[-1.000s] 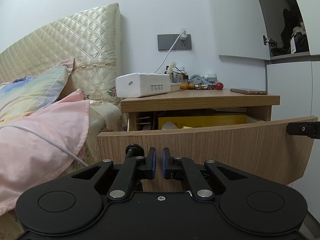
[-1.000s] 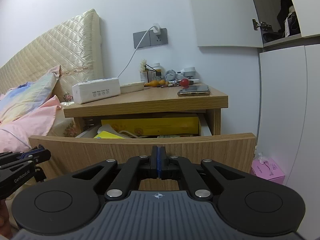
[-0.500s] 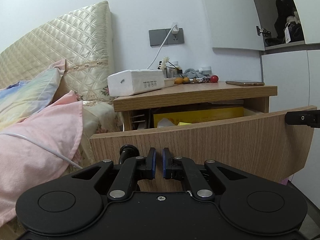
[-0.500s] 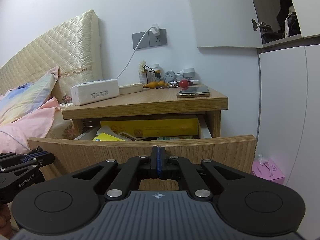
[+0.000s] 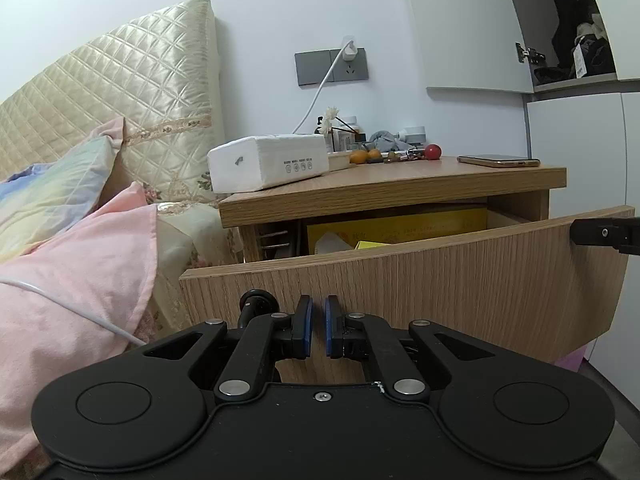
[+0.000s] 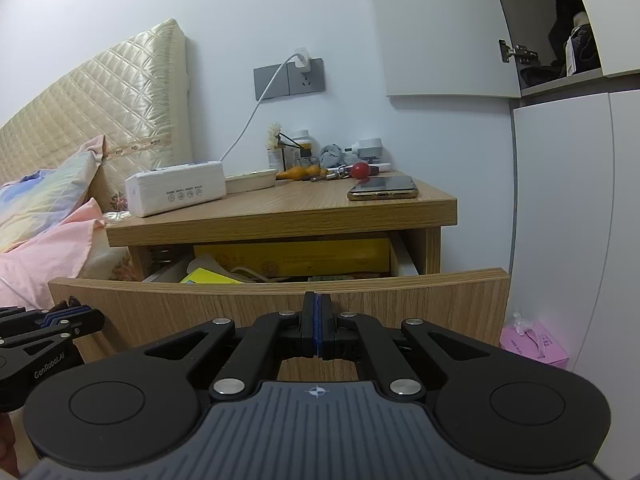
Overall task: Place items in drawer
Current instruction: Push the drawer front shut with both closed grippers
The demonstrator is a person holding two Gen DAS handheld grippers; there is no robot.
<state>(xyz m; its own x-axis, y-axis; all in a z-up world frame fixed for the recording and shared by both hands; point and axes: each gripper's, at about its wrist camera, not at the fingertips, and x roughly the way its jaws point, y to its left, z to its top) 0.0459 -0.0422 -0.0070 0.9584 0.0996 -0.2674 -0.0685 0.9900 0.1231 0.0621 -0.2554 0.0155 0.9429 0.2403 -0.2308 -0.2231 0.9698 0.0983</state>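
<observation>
The wooden drawer (image 6: 280,304) of the bedside table (image 6: 288,208) stands pulled out — a yellow box (image 6: 296,256) and papers inside. The left gripper (image 5: 319,330) shows a narrow gap, empty; the right gripper (image 6: 317,326) is pressed closed on nothing.

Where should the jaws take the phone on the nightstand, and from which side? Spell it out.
Probably best: grip the phone across its narrow width, jaws closing on its two long edges near the middle. Come from above with the right gripper. The phone lies flat on the nightstand, so nothing fits beneath it, and it sits near the front right corner.
</observation>
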